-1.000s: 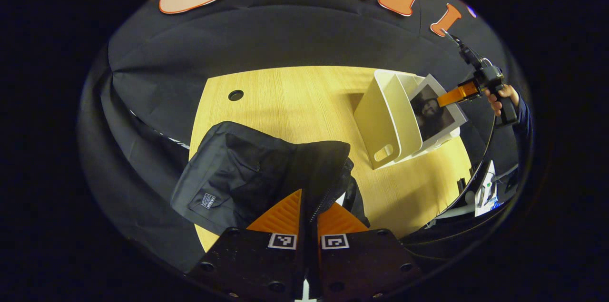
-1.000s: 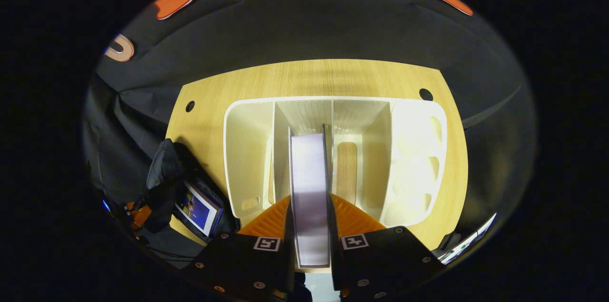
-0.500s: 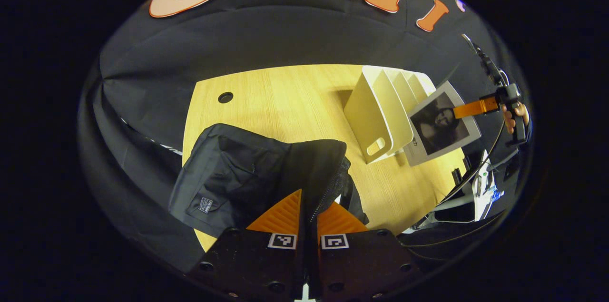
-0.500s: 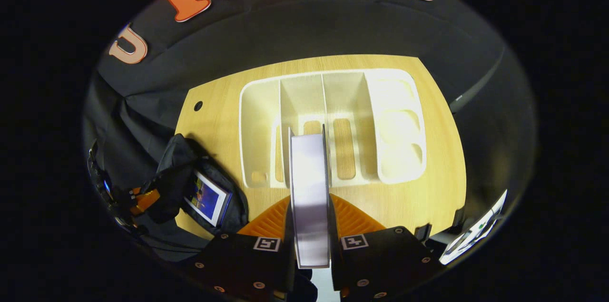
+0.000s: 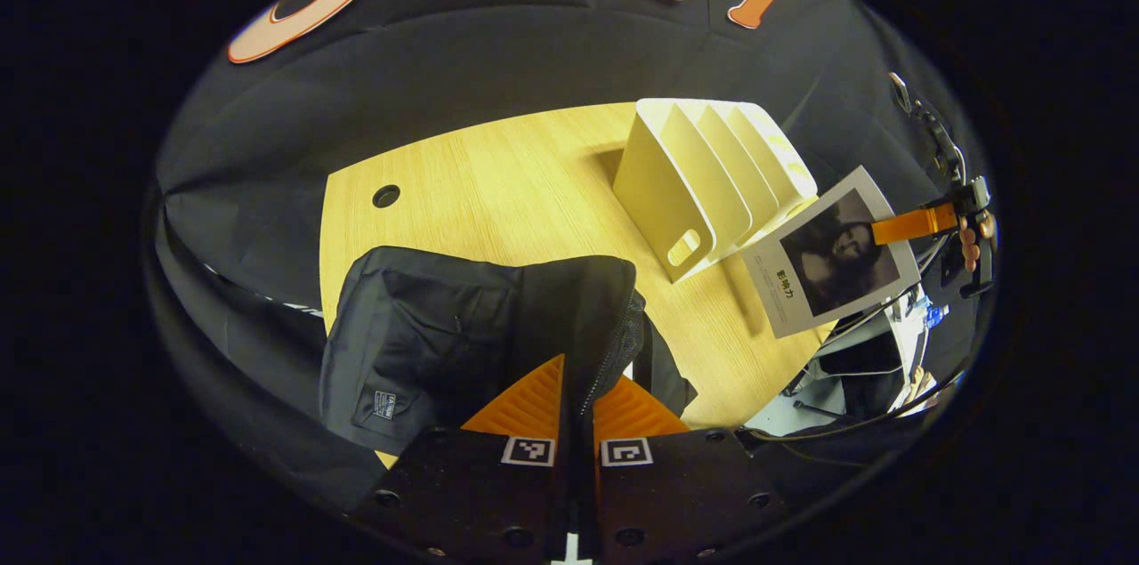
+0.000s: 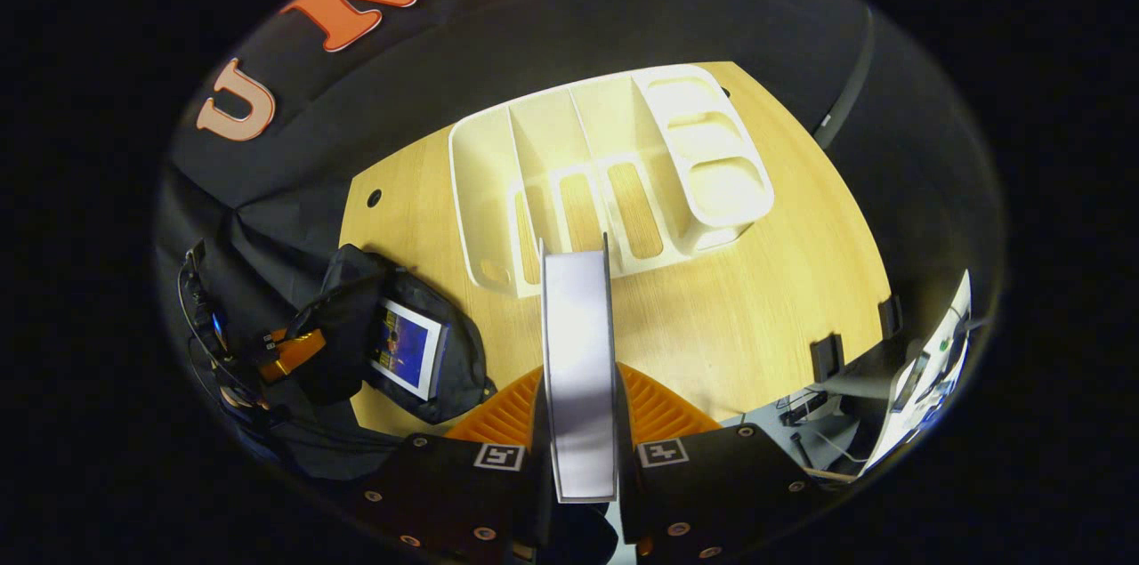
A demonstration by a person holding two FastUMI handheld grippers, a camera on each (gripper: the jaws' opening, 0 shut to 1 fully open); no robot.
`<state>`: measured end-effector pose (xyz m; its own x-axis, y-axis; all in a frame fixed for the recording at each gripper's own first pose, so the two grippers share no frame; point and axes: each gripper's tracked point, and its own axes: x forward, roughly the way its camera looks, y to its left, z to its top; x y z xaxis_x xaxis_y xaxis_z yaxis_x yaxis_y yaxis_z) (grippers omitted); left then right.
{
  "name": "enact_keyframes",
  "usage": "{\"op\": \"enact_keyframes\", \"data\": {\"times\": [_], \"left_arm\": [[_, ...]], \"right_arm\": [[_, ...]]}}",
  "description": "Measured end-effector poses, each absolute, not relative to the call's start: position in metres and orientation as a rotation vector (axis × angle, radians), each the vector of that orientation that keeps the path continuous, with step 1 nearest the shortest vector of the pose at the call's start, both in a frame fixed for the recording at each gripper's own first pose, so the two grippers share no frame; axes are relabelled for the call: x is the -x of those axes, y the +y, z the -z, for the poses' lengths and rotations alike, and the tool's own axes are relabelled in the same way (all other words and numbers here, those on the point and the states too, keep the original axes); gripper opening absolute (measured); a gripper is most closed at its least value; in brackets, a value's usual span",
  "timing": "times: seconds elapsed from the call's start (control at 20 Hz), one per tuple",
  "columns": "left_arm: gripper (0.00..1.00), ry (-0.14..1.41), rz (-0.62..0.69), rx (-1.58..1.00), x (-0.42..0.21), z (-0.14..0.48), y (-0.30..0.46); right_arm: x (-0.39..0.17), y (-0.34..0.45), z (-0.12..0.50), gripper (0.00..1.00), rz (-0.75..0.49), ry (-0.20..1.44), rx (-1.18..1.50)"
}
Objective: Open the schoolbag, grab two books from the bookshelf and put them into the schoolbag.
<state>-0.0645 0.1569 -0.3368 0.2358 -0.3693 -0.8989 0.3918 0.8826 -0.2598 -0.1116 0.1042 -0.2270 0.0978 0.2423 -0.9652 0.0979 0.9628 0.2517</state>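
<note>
Left gripper view: left gripper (image 5: 577, 405) has its fingers drawn together on the bag's (image 5: 463, 329) flap edge beside the zipper, black fabric pinched between both. Bag lies on the wooden table (image 5: 498, 191) near its front left corner. White shelf (image 5: 703, 173) stands further back on the table, well apart from the bag, its dividers fanned out. To the right of the shelf, off the table edge, the right gripper (image 5: 890, 230) clamps one corner of a book (image 5: 832, 254) (pale cover with a dark portrait); the book hangs in the air, clear of the shelf and tilted. A hand (image 5: 972, 236) holds that gripper at the far right.

Right gripper view: right gripper (image 6: 580, 409) is clamped on the book (image 6: 578, 369), seen edge-on, the white page block upright between the two fingers. Beyond it the shelf (image 6: 605, 173) sits on the table (image 6: 765, 298), slots showing bare wood through the base cut-outs. At lower left the bag (image 6: 356, 343) is open, with another book (image 6: 405, 347) (white-bordered, blue cover) lying inside. Left gripper (image 6: 298, 347) sits at the bag's near edge, touching the fabric; whether its fingers are closed cannot be told from this view.
</note>
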Motion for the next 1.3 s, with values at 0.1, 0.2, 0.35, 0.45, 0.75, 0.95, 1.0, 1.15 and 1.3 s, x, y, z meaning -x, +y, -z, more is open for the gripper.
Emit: {"op": "enact_keyframes", "data": {"times": [0.1,0.2,0.35,0.45,0.75,0.95,1.0,1.15,1.3], "left_arm": [[0.05,1.219,0.543,-0.030,0.065,0.336,0.159],[0.05,1.215,0.562,-0.031,0.065,0.334,0.160],[0.05,1.205,0.592,-0.038,0.066,0.334,0.164],[0.05,1.196,0.603,-0.037,0.065,0.330,0.165],[0.05,1.168,0.609,-0.020,0.061,0.318,0.174],[0.05,1.158,0.613,0.015,0.059,0.313,0.178],[0.05,1.155,0.622,0.013,0.060,0.311,0.179],[0.05,1.140,0.649,0.011,0.061,0.307,0.176],[0.05,1.131,0.666,0.013,0.061,0.306,0.172]], "right_arm": [[0.126,0.117,0.221,0.31,-0.094,1.464,-0.344],[0.141,0.135,0.217,0.32,-0.100,1.454,-0.410],[0.161,0.167,0.209,0.31,-0.141,1.446,-0.519],[0.169,0.191,0.205,0.32,-0.170,1.436,-0.596],[0.166,0.252,0.205,0.31,-0.240,1.355,-0.803],[0.159,0.300,0.235,0.30,-0.236,1.333,-0.971],[0.159,0.312,0.239,0.29,-0.247,1.331,-1.002],[0.153,0.346,0.260,0.29,-0.269,1.323,-1.033],[0.146,0.378,0.274,0.30,-0.291,1.297,-1.052]]}}
